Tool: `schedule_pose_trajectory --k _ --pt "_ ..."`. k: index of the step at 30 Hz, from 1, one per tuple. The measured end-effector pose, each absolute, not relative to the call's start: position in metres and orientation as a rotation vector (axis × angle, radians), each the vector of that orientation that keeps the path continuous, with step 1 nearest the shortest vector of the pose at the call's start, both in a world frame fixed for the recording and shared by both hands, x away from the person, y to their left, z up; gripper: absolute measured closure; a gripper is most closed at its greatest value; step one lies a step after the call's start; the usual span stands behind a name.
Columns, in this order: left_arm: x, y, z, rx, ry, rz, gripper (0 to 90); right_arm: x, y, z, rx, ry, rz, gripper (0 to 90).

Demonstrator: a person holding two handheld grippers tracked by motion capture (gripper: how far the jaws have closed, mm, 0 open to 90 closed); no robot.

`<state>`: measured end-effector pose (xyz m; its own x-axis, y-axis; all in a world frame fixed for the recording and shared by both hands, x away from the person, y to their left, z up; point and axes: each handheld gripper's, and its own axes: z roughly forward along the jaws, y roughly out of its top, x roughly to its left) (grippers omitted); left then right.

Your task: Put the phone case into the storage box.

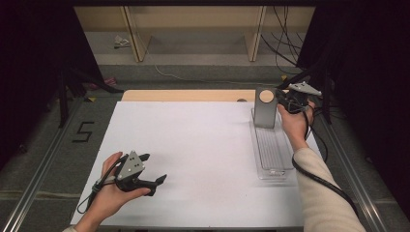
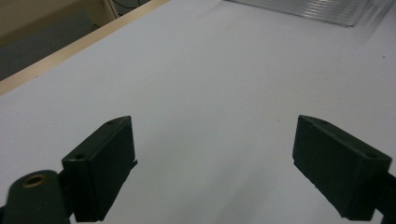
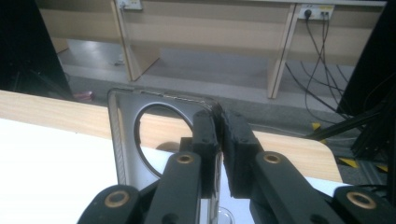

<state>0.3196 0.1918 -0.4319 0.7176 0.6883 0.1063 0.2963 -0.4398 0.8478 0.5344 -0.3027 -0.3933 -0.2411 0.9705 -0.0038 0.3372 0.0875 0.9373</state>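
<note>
A grey metal plate [image 1: 264, 115] with a round hole near its top stands upright at the far end of a clear ribbed plastic tray [image 1: 273, 150]. My right gripper [image 1: 281, 98] is shut on the plate's upper right edge; in the right gripper view the two pads [image 3: 208, 135] pinch the plate [image 3: 126, 154] beside the hole. My left gripper [image 1: 153, 168] rests in a hand low over the white tabletop at the front left, jaws wide open with nothing between them [image 2: 215, 154]. The tray's corner [image 2: 317, 9] lies far ahead of it.
A white sheet [image 1: 193, 145] covers the table, with a strip of bare wood [image 1: 183, 95] along the far edge. Beyond stand wooden shelf legs [image 1: 133, 34] and hanging cables [image 1: 283, 43]. Black frame legs [image 1: 63, 96] flank both sides. A cable [image 1: 319, 179] trails from the right gripper.
</note>
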Motion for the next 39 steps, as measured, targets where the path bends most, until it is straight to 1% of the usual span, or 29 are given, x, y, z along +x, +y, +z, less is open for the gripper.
schedule_pose_trajectory --k 14,25,39 --pt "0.320 0.193 -0.432 2.034 0.753 0.560 12.5 0.539 -0.303 -0.393 1.295 1.709 1.151 83.1" --pt "0.320 0.193 -0.432 2.029 0.754 0.561 12.5 0.548 -0.296 -0.391 1.294 1.739 1.089 80.1" --pt "0.320 0.193 -0.432 2.026 0.756 0.560 12.6 0.555 -0.292 -0.394 1.324 1.754 1.051 72.3"
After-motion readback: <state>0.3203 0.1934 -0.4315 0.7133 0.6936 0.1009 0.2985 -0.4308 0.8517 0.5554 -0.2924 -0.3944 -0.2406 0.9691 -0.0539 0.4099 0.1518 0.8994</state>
